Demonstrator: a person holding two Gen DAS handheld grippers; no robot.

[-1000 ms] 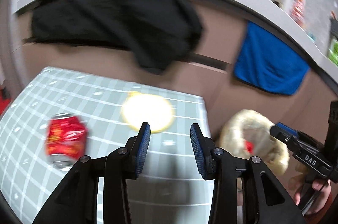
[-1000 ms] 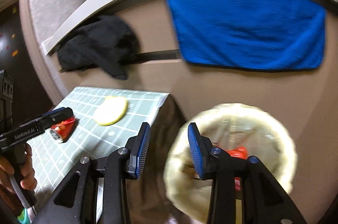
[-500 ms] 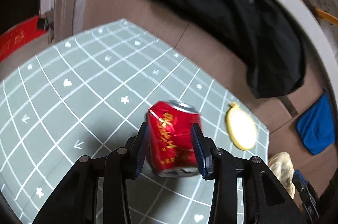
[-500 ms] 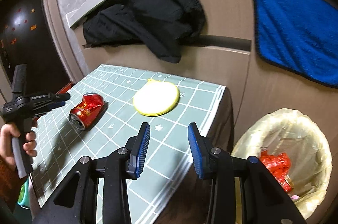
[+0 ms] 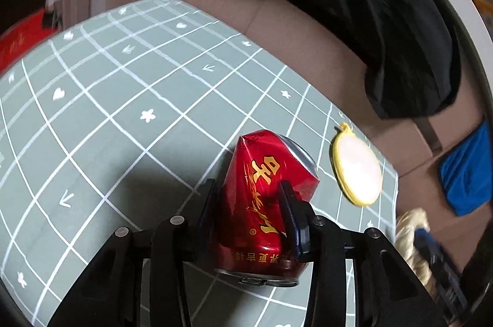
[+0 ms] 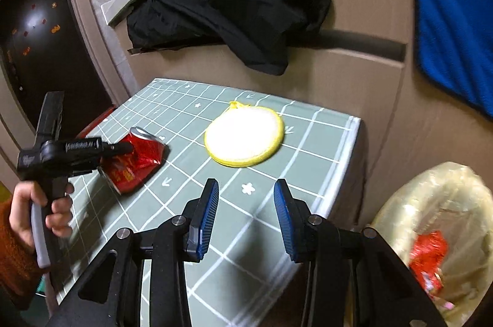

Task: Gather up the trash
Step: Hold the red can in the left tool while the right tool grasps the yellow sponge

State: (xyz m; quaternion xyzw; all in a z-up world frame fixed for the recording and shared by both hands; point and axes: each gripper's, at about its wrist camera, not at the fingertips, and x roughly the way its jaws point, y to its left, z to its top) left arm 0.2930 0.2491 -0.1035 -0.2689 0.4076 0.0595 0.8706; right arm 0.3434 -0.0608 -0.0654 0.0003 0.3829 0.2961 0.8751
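Closed since half a second ago: left tool (image 5: pixel 249 203), now clamping the dented red can (image 5: pixel 265 203) on the green grid table (image 5: pixel 123 117). At 2 o'clock of can, yellow-rimmed round pad (image 5: pixel 357 169). At 5 o'clock in right view, bagged trash bin (image 6: pixel 437 203). Right tool (image 6: pixel 246 213) wide, holding nothing.

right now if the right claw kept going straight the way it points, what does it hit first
Most likely the green checked tablecloth, just short of the round yellow pad. The right claw is open and empty. Depth is unclear, so it might reach the pad first.
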